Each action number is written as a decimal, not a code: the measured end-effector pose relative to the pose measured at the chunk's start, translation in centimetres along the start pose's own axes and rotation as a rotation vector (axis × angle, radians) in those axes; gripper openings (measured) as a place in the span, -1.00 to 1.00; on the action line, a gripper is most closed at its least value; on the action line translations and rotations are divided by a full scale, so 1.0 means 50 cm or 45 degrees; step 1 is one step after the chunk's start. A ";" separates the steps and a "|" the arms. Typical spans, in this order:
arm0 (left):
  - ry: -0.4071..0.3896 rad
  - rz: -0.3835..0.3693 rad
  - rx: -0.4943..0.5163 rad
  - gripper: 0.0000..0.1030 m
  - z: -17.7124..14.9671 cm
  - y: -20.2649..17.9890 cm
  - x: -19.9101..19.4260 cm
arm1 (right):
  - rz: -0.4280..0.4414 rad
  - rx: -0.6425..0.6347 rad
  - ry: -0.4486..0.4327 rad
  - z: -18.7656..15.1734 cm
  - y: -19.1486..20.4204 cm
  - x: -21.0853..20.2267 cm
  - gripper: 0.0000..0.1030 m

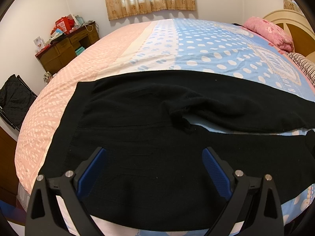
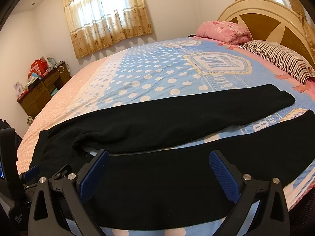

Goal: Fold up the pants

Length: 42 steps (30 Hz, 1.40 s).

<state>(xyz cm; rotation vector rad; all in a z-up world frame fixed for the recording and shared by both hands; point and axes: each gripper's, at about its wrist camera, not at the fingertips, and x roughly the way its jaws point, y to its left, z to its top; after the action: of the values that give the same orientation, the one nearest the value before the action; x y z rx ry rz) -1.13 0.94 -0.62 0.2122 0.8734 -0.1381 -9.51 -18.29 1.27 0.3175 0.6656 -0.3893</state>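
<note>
From the left wrist camera I see my left hand-held gripper [image 1: 154, 158] with its blue pads [image 1: 92, 174] spread wide apart, holding nothing, poised over the waist end of the black pants [image 1: 137, 137]. The pants lie flat on the bed [image 1: 206, 49], spread across its near edge: the waistband sits toward 9 o'clock on the pink patterned part of the cover, and the two legs run off toward 3 o'clock, split by a narrow wedge of blue bedding from the crotch outward.

From the right wrist camera, my right hand-held gripper [image 2: 159, 162] is likewise wide open and empty, hovering above the nearer leg. The farther leg stretches toward 2 o'clock and ends in a squared cuff on the blue polka-dot cover. The other hand-held gripper shows at 8 o'clock in this view, by the waist.

A pink floral pillow [image 2: 224, 31] and a striped pillow [image 2: 279, 59] rest at 1 o'clock against the headboard [image 2: 263, 17]. A cluttered wooden desk [image 2: 41, 94] stands at 9 o'clock, curtains [image 2: 106, 15] at 11 o'clock.
</note>
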 end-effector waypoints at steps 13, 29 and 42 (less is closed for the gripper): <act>0.022 -0.008 0.007 0.93 -0.003 0.000 0.019 | 0.006 -0.036 0.047 -0.008 0.002 0.031 0.98; 0.028 0.090 -0.042 0.95 0.087 0.112 0.088 | 0.175 -0.582 0.167 0.158 0.124 0.252 0.34; 0.152 0.146 -0.104 0.95 0.129 0.156 0.206 | 0.384 -0.755 0.373 0.177 0.256 0.481 0.31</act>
<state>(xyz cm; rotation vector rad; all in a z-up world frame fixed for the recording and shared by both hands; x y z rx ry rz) 11.80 6.61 -3.55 0.1951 0.9811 0.0170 18.22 -16.50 -5.72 -0.0960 0.9690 0.1543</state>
